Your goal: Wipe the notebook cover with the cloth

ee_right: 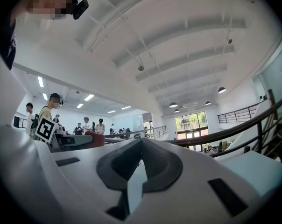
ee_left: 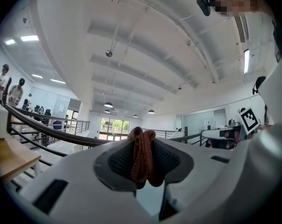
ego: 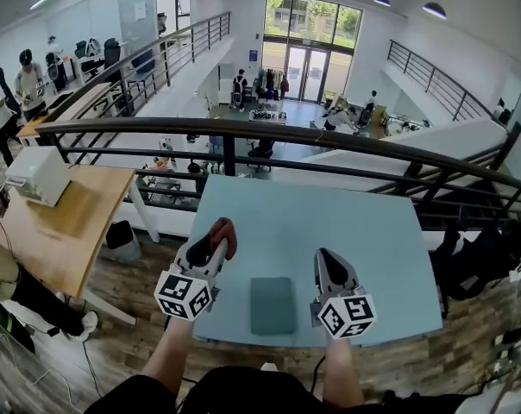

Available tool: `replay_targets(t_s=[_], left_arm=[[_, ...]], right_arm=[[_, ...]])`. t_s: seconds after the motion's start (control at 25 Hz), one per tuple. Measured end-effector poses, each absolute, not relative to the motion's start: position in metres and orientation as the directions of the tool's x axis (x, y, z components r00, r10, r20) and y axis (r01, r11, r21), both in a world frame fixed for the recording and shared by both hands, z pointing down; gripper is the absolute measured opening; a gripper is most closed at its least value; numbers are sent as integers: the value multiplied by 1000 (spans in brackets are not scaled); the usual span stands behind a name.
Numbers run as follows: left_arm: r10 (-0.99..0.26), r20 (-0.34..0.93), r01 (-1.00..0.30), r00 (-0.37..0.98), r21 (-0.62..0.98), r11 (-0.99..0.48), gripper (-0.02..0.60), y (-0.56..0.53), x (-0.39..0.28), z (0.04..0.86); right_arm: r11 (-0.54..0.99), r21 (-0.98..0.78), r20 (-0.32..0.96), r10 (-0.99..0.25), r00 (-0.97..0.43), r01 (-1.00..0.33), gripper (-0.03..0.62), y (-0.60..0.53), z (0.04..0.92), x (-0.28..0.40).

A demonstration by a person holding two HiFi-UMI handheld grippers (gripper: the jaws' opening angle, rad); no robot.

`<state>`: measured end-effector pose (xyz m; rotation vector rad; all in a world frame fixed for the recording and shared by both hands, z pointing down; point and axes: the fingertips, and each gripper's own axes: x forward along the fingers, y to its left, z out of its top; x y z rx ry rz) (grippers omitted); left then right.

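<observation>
On the light blue table (ego: 329,218), the grey-green notebook (ego: 272,304) lies flat and closed near the middle of the near edge, its long sides running toward the far edge. Left of the notebook and clear of it, the left hand-held gripper (ego: 217,241) has its jaws clamped on a folded reddish-brown cloth (ee_left: 142,158). The cloth fills the space between the pads, and a bunched end protrudes past the jaw tips. The cloth does not touch the notebook. Right of the notebook, the right hand-held gripper (ego: 324,257) has its jaws pressed together at the tips with nothing between them. Both hand-held grippers point toward the far edge of the table, with the notebook between them. Beyond the far edge runs a dark railing (ego: 286,132). A wooden table (ego: 66,227) stands off the left edge and carries a white box (ego: 38,175).
</observation>
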<state>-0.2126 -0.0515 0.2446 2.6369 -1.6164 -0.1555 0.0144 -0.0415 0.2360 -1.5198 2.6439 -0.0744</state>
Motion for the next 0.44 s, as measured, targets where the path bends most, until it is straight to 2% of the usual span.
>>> replay_targets(t_s=[0.44], left_arm=[[-885, -64, -881, 462, 84, -466, 100, -54, -217, 243]], right_arm=[[513, -84, -44, -858, -512, -854, 6, -42, 239, 4]])
